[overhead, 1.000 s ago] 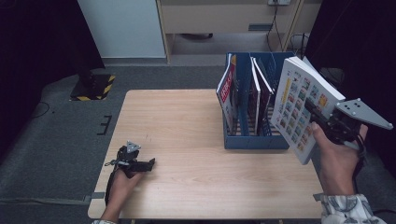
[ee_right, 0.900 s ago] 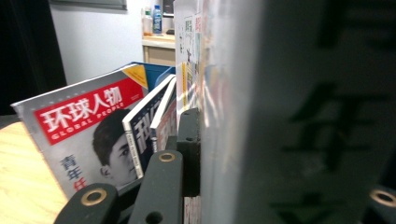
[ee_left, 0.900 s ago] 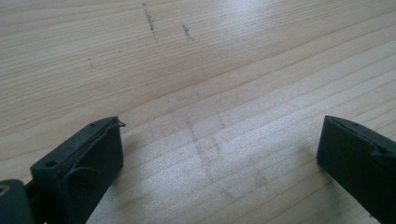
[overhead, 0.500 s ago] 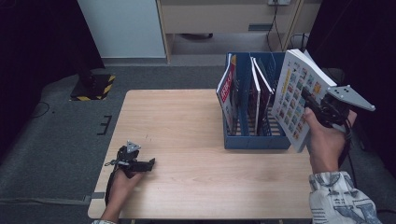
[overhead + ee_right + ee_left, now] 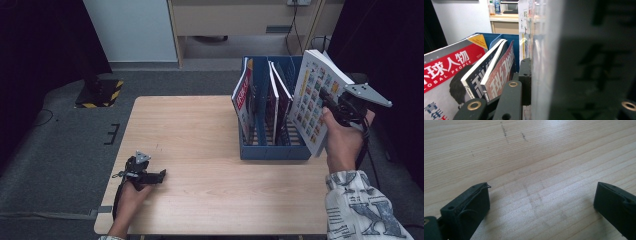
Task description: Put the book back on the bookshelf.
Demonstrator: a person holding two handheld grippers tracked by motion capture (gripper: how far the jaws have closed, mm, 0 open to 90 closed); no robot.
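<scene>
Gripping the thick picture book (image 5: 316, 102) at the right edge of the frame, your right gripper (image 5: 330, 101) has its jaws clenched on the glossy covers — upright and tilted, beside the blue file rack (image 5: 270, 150), likely so its flat spine can drop into a slot next to the magazines (image 5: 275, 97) already leaning there. Your left gripper (image 5: 159, 175) rests at lower left on the pale, grained wooden table (image 5: 200, 125), jaws spread wide and holding nothing — parked clear.
</scene>
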